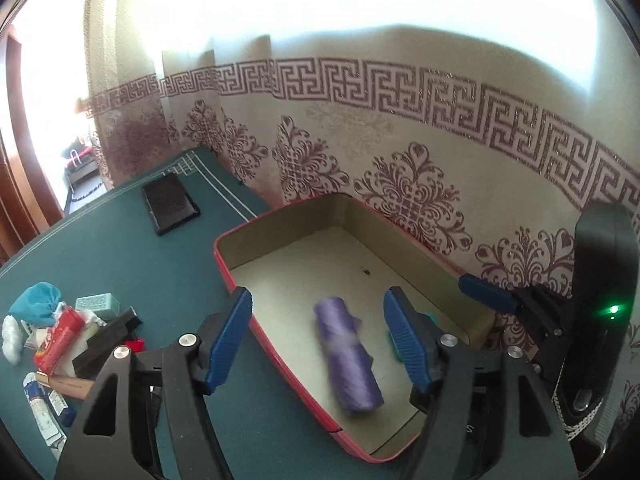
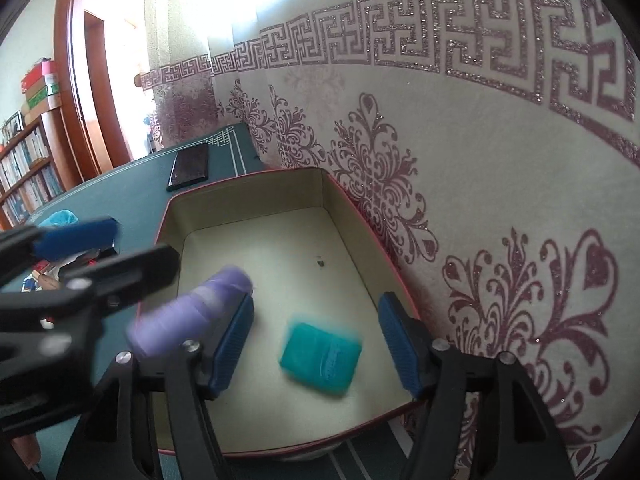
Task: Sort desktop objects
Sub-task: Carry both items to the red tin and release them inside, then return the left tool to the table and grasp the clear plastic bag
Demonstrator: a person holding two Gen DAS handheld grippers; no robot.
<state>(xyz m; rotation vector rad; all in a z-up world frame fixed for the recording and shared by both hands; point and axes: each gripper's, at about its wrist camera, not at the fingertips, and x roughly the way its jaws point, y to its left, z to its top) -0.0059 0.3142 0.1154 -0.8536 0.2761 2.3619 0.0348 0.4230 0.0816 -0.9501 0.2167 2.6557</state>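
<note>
Left wrist view: we see the left gripper (image 1: 318, 338) with its blue pads spread wide and nothing pinched. Between and beyond them a purple roll (image 1: 347, 356) lies on the floor of the red-rimmed box (image 1: 256, 324), touching neither pad. We note that the roll is smeared by blur, so its wrapping is hard to read. A sliver of a teal pack (image 1: 394, 344) shows just past the right-hand pad; the rest is hidden behind it. At the right edge we see the right gripper (image 1: 486, 294), only one blue pad visible, its body cut off by the frame. On the green table mat (image 1: 120, 248) lie a black case (image 1: 171, 208) and, at lower left, a pile of small items (image 1: 60, 336), partly covered by the gripper's frame and too jumbled to tell apart.

Right wrist view: we see the right gripper (image 2: 316, 340) with jaws likewise spread, gripping nothing. The teal pack (image 2: 320, 358) lies on the box floor between the pads, clear of both; its print is blurred. The purple roll (image 2: 188, 312) is blurred, and its near end is hidden behind the left-hand pad. The left gripper (image 2: 76, 236) enters from the left, out of focus. The box (image 2: 244, 188) stands against the patterned wall (image 2: 500, 160); a small dark speck (image 2: 320, 263) marks its floor.
</note>
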